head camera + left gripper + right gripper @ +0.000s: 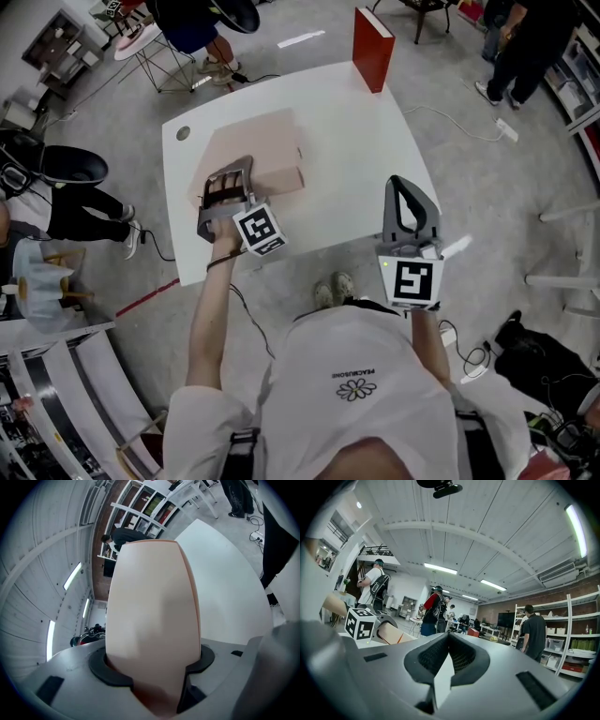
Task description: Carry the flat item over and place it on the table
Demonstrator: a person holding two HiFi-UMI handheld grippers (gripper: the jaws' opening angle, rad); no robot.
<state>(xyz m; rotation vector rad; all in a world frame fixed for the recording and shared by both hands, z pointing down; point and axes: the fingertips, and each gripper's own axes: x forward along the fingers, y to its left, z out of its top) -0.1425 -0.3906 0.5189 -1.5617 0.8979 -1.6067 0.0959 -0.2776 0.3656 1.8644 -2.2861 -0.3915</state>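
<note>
A flat pale pink box (pixel 253 155) lies over the left half of the white table (pixel 361 150); I cannot tell whether it rests on the top. My left gripper (pixel 228 180) is shut on the box's near edge. In the left gripper view the box (pixel 150 597) fills the space between the dark pads (pixel 110 670) and stretches away over the table (pixel 225 583). My right gripper (pixel 401 185) hangs over the table's front right edge, shut and holding nothing. In the right gripper view its jaws (pixel 447 639) meet at the tip, and the box (pixel 393 637) shows at the left.
A red box (pixel 372 47) stands upright at the table's far edge. A round cable hole (pixel 183 133) sits near the far left corner. People stand around the room, one seated at the left (pixel 66 202). Cables (pixel 450 122) run across the floor.
</note>
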